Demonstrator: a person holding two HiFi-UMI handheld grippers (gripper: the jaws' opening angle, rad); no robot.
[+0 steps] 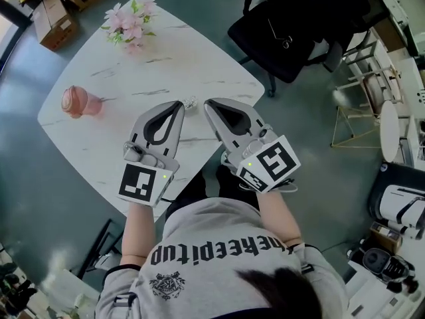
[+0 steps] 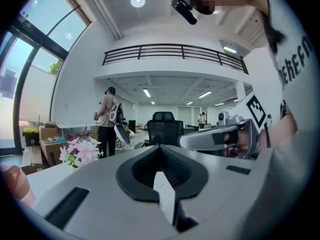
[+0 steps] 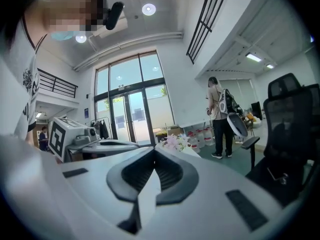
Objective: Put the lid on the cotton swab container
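Indistinctly, tiny object (image 1: 190,103) on table (image 1: 199,65)

Smooth marble-look tbl (image 1: 199,65), pink plastic container (image 1: 80,102)

— Any print to read here?
— Only on the person's shirt (image 1: 219,252). In the head view it shows a line of white letters upside down, seemingly "keepitup", with unclear ends.
— And the left gripper view?
— A few white letters on the same shirt, cut off and unreadable.
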